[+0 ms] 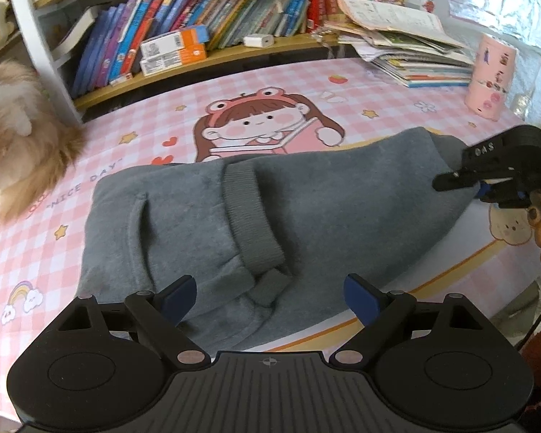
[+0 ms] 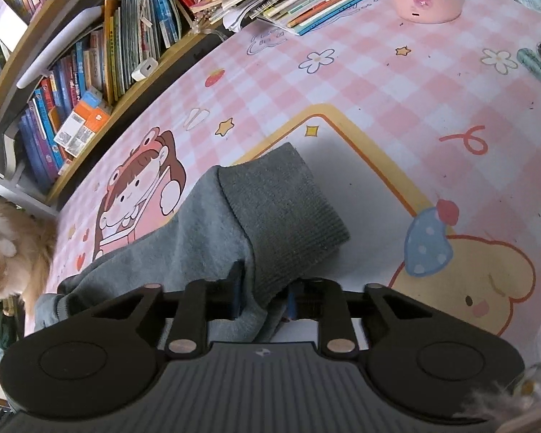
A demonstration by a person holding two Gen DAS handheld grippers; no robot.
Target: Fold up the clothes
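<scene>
— Where's the sweater?

— I see the grey sweater [image 1: 205, 223] across the middle of my left view, lying on the pink checked tablecloth [image 1: 90, 137], with a ribbed cuff [image 1: 250, 216] folded over its centre.

— Your left gripper?

— My left gripper [image 1: 270, 297] is at the bottom centre, spread wide above the sweater's near edge, holding nothing.

— And the right?

— My right gripper [image 2: 264, 297], bottom centre of its view, is pinched on the sweater beside another ribbed cuff [image 2: 288, 216]. A furry animal [image 1: 14, 137] sits at the left edge, a pink cup [image 1: 490, 75] at upper right.
</scene>
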